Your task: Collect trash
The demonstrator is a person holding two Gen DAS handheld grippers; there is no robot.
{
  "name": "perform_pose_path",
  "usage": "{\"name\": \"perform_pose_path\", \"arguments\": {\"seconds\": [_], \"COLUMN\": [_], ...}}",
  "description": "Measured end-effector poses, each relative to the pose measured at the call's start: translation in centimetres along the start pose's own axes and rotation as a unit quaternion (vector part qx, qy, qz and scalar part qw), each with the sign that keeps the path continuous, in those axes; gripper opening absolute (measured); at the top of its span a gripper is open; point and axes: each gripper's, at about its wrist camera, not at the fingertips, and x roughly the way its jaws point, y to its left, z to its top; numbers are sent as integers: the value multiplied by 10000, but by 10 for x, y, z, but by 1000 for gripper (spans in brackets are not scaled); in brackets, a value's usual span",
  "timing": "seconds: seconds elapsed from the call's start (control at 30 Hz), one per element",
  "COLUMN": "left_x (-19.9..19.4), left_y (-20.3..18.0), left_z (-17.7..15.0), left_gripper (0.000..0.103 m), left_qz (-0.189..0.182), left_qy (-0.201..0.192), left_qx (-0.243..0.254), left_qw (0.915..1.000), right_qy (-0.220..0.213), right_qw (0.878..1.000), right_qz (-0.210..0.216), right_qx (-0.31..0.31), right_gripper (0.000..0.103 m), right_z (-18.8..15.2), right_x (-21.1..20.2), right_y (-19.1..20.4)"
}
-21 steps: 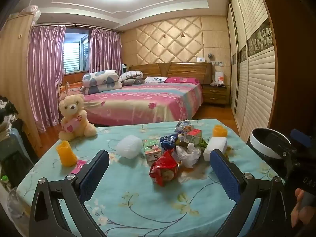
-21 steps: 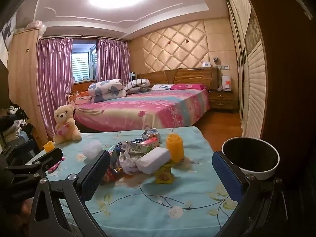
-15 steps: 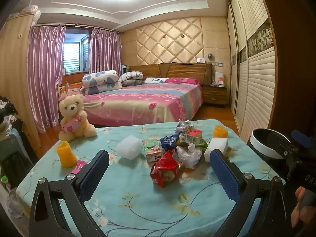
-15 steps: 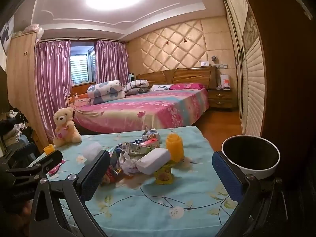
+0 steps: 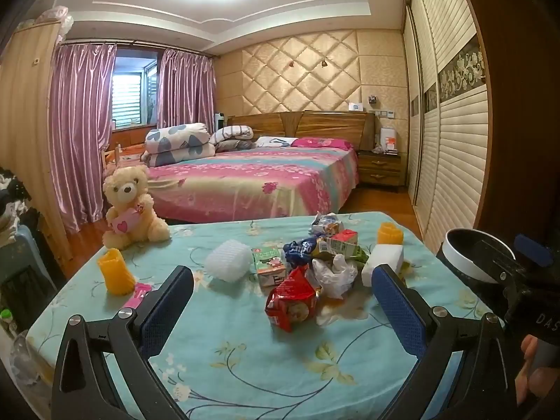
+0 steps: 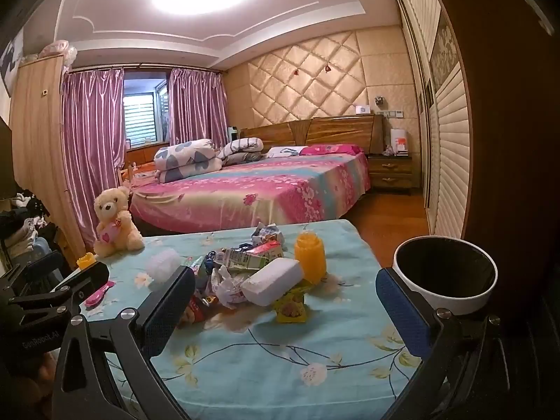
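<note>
The left tongs [image 5: 283,306] stand released, with nothing between their blue pads, and the red snack bag [image 5: 291,301] lies just ahead of them at about 12 o'clock, the nearest piece of the trash pile [image 5: 325,255] on the counter [image 5: 245,357]. The bag is crumpled, so its long axis is hard to judge; it seems to run from 7 to 1 o'clock. The right tongs [image 6: 285,309] are released and empty too. From them the pile [image 6: 245,269] lies at 11 o'clock, with the white foam block [image 6: 273,281] in front and a yellow wrapper [image 6: 290,309] closest. The white bin [image 6: 444,276] stands at 2 o'clock, beside the counter edge, so the right hand seems nearer to the bin and the left hand nearer to the red bag. The lower pieces of the pile are covered by the crumpled white plastic bag [image 5: 332,273], and in the right wrist view the red bag is mostly hidden behind the left pad of the tongs.
</note>
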Motion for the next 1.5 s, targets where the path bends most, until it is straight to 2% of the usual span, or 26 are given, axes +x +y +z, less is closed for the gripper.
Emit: {"name": "perform_pose_path", "arguments": {"seconds": [1.5], "left_x": [1], "left_y": [1], "left_z": [0], "left_gripper": [102], "left_qz": [3], "left_qy": [31], "left_qx": [3], "left_qw": [10000], "right_qy": [79], "right_qw": [9999], "right_qz": [93], "right_qx": [110], "right_gripper": [103], "right_z": [-3], "right_x": [1], "right_y": [-1]}}
